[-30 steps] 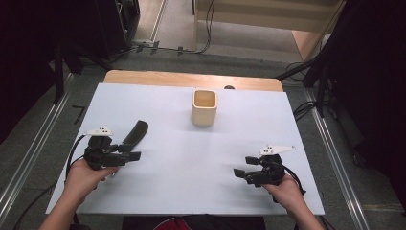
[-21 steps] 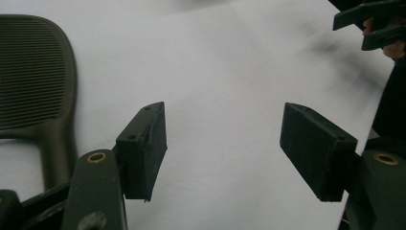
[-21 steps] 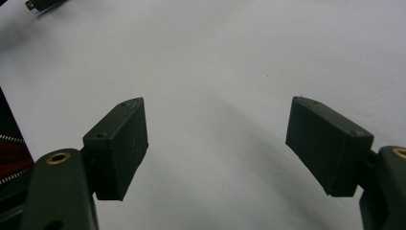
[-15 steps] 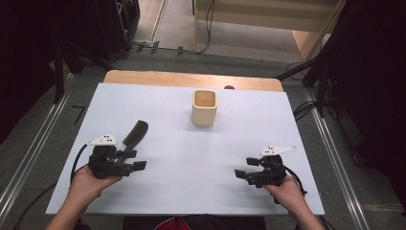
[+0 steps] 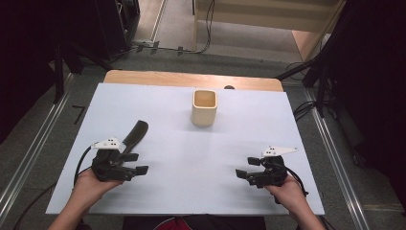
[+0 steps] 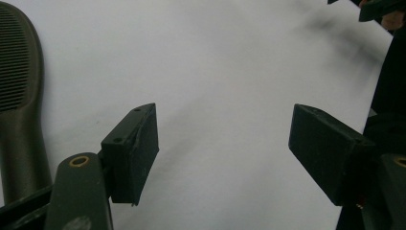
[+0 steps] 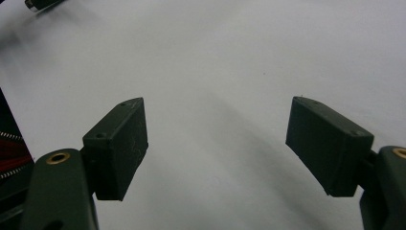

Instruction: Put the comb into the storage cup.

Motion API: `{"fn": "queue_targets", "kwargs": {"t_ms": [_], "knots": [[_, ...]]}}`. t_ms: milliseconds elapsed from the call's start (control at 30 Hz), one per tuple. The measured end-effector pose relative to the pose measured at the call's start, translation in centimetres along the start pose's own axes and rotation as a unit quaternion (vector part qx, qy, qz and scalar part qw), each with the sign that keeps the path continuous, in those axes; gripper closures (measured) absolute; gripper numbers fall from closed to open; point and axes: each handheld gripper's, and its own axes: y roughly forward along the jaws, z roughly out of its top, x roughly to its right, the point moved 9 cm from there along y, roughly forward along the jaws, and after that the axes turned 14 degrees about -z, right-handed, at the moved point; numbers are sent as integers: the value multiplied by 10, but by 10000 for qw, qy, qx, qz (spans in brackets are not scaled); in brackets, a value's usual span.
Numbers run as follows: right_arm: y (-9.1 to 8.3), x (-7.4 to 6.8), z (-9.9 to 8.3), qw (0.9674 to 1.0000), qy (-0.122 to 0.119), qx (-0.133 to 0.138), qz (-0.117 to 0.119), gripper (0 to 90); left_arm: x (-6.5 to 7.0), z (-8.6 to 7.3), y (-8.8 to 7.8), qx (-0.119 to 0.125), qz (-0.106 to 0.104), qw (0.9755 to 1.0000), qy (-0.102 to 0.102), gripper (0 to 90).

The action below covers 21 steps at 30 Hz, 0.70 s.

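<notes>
Dark handle [image 5: 134,135]: a dark, elongated, ribbed item, of a kind that could not be told, was found lying flat on the white table sheet [image 5: 182,143], at about the 8 o'clock position from the sheet's centre in the high view. It was angled with its far end toward 1 o'clock. In the left gripper view it [image 6: 19,96] was recorded along the left edge, outside the jaws and apart from the nearer pad.

Left gripper [image 5: 135,163]: it was held in the person's left hand [image 5: 88,184] at the 7 o'clock corner of the sheet, just beside the near end of the dark handle. Its jaws had just been opening and were found spread wide; nothing was held, and bare sheet alone was seen between the pads [image 6: 134,153].

Right gripper [image 5: 245,168]: it was held in the person's right hand [image 5: 287,189] at about 5 o'clock, well apart from the dark handle. Its jaws were found released, wide apart, with plain sheet between the pads [image 7: 119,148].

Cup [image 5: 205,108]: a pale, square-mouthed container was noted standing upright at 12 o'clock from the sheet's centre, well apart from both grippers. Its contents could not be told.

Table: a wooden edge [image 5: 191,79] was noted beyond the sheet's far side.
</notes>
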Motion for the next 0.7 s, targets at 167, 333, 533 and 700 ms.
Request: {"fn": "queue_targets", "kwargs": {"t_ms": [167,333,533,700], "knots": [[2,-3,0,10000,-50,-28,17,205,-2,-2,2,-130,42,9999,11,272],[2,-3,0,10000,-38,-26,18,205,-4,-2,-1,-123,105,9999,-50,282],[2,-2,0,10000,-46,-23,24,205,-9,3,-8,-92,449,9989,96,282],[2,-2,0,10000,-46,-20,16,205,-14,8,-18,39,570,9984,52,290]]}}
